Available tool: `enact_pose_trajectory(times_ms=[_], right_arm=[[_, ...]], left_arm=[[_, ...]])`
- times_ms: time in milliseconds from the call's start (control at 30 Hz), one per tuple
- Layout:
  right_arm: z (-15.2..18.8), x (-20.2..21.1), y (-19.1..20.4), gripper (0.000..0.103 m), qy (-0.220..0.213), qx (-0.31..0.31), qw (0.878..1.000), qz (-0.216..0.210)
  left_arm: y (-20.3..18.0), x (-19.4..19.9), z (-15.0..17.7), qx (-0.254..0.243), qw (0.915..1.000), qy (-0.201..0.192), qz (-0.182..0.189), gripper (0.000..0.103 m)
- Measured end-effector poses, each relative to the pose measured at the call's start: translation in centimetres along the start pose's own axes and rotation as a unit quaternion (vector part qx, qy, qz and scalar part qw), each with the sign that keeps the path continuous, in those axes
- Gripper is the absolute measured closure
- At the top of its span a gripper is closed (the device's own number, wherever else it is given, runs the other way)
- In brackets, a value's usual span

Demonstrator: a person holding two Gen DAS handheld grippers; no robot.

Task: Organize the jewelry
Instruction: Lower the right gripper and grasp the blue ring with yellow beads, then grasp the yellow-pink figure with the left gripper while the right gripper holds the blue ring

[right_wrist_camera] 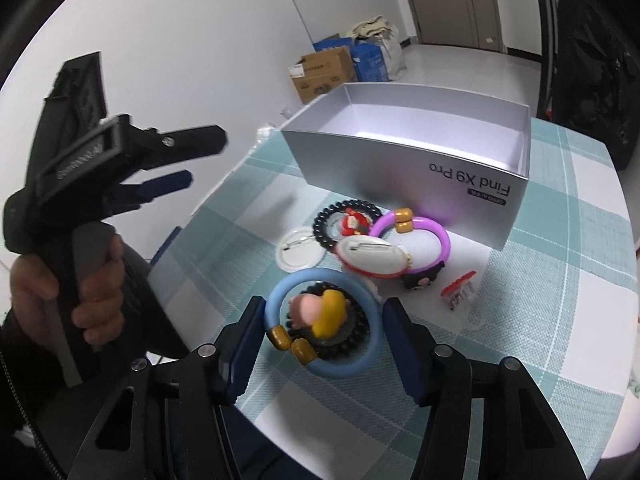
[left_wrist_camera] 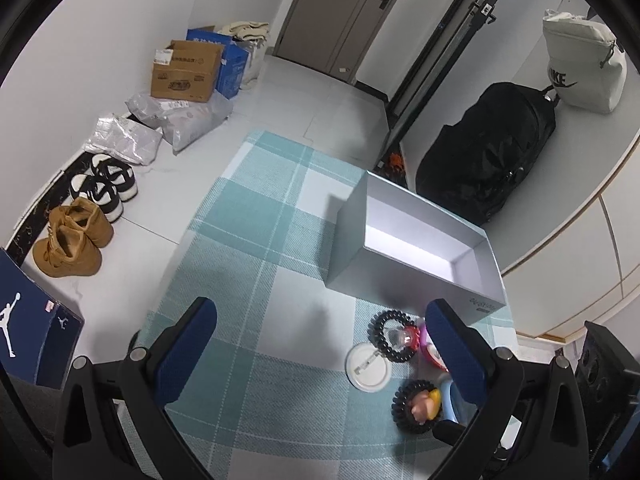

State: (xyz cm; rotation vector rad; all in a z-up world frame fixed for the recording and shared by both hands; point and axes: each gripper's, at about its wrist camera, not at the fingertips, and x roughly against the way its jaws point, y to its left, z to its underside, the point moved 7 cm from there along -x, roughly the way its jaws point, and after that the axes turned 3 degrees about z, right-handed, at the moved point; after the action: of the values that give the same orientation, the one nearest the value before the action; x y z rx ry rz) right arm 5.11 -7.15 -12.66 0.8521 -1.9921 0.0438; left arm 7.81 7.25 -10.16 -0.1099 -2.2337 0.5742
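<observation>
White walls [left_wrist_camera: 120, 20] and a pale tiled floor [left_wrist_camera: 320, 92] fill the upper left of the left wrist view, with a taupe door [left_wrist_camera: 340, 8] at top centre. Cardboard boxes [left_wrist_camera: 186, 70], parcels and shoes [left_wrist_camera: 72, 236] line the left wall; a black backpack [left_wrist_camera: 488, 152] sits at right

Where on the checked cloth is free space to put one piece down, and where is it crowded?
Free: the checked cloth left of the grey box, and the box's bare inside. Crowded: the strip before the box, where blue ring, purple ring and white badge cluster.
</observation>
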Motion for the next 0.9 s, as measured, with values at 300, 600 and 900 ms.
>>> enact_pose_trajectory(times_ms=[300,600,900], right_arm=[[-0.5,5.0,-1.0,0.044,-0.064,-0.017,0.998,0.013],[-0.3,7.4,-3.4,0.045,-0.085,-0.051,0.994,0.041],[-0.7,9.4,-5.3,0.044,-0.111,-0.091,0.989,0.044]], left_arm=[[-2.5,-0.6,1.2,-0.023,0.9973,0.033,0.062,0.002],[-6.4,-1.0,4.8,-0.112,0.9888,0.077,0.061,0.002],[-8.2,-2.1,8.1,-0.201,0.9715,0.122,0.031,0.034]])
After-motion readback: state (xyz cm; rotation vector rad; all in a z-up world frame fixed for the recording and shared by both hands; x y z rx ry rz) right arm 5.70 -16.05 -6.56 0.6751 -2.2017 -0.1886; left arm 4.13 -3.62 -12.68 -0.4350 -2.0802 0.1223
